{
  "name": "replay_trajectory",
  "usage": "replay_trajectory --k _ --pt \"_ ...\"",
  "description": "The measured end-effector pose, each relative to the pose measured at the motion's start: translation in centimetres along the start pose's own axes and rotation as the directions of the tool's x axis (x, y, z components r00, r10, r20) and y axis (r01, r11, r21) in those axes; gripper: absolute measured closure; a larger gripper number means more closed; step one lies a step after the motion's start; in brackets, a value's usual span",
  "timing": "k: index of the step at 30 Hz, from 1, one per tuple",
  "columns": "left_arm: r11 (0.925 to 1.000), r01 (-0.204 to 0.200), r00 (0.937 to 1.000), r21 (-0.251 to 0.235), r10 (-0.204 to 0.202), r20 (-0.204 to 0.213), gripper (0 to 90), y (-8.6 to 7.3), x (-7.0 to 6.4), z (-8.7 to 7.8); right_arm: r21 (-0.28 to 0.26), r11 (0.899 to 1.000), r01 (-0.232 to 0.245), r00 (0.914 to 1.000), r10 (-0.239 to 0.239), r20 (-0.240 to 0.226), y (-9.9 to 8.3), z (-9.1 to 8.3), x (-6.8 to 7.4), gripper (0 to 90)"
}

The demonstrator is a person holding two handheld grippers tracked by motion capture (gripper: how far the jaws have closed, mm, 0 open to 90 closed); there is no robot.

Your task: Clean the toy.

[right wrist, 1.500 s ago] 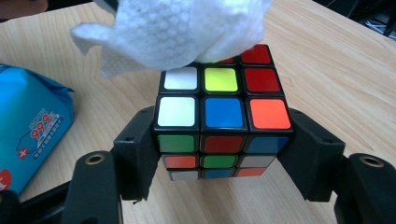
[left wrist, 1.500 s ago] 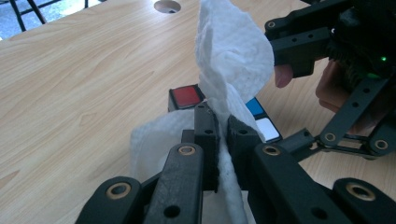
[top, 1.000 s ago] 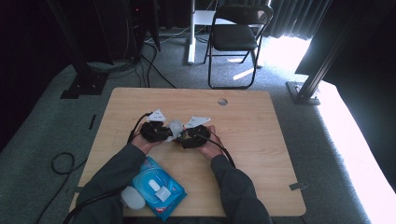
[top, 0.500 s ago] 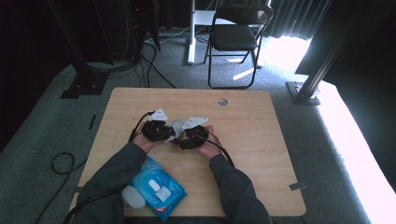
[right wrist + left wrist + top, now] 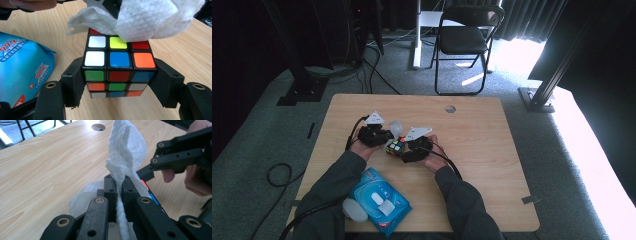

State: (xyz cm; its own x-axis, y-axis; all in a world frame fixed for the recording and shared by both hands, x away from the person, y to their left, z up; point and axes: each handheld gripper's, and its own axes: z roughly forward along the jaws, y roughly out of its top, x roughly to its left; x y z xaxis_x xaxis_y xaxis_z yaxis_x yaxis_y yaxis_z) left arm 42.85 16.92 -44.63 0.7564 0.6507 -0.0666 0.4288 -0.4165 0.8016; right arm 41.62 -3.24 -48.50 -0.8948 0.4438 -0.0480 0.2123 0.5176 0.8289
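- My right hand-held gripper (image 5: 119, 75) is clenched on the puzzle cube (image 5: 119, 71); in the right gripper view its two black jaws press the cube's left and right sides, low in the centre of the frame, and the cube seems to sit just above the table (image 5: 190, 50) or on it; I cannot tell which.
- My left hand-held gripper (image 5: 119, 185) is clamped on the white wet wipe (image 5: 126, 147); in the left gripper view the sheet stands up out of the shut jaws toward the top centre of the frame.
- The relation that matters: in the right gripper view the wipe (image 5: 147, 17) comes in from the upper right and lies on the far row of the cube's top face, touching it; the near rows of the top are bare.
- In the high view the cube (image 5: 395, 147) sits at the table's centre, between the left hand-held gripper (image 5: 388, 134) and the right hand-held gripper (image 5: 404, 149); the wipe (image 5: 395, 127) is just above it in the frame.
- So the left hand is the one to travel; I judge the stroke should run from the top of that frame toward its bottom, across the top face, while the right holds firm.
- The blue wipes pack (image 5: 379, 200) lies at the lower left of the table, well apart from the work.
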Motion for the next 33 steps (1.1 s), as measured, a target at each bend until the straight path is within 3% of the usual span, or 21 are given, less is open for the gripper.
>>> replay_trajectory --k 5,13,19,23,33 --pt "0.9993 -0.035 0.9986 0.014 0.034 0.041 85.6 0.2 -0.9 0.3 -0.001 1.000 0.001 1.0000 -0.001 0.001 0.1 0.1 0.1 34.3" --pt "0.9950 -0.094 0.9908 0.032 0.091 0.101 85.6 0.6 -2.3 0.7 -0.002 1.000 -0.005 1.0000 0.005 0.002 0.1 0.3 0.1 34.4" --pt "0.9947 -0.099 0.9884 0.029 0.095 0.119 85.6 0.6 -2.4 0.7 -0.004 1.000 -0.013 0.9999 0.013 0.011 0.1 0.3 0.0 34.4" --pt "0.9950 -0.095 0.9903 0.029 0.092 0.104 85.7 0.5 -2.1 0.7 -0.001 1.000 -0.015 0.9999 0.015 -0.002 0.0 0.2 0.0 34.4" --pt "1.0000 -0.009 0.9997 -0.001 0.009 0.025 85.7 -0.5 -0.1 -0.2 -0.005 1.000 -0.013 0.9999 0.013 -0.005 -0.3 -0.2 -0.1 34.4"
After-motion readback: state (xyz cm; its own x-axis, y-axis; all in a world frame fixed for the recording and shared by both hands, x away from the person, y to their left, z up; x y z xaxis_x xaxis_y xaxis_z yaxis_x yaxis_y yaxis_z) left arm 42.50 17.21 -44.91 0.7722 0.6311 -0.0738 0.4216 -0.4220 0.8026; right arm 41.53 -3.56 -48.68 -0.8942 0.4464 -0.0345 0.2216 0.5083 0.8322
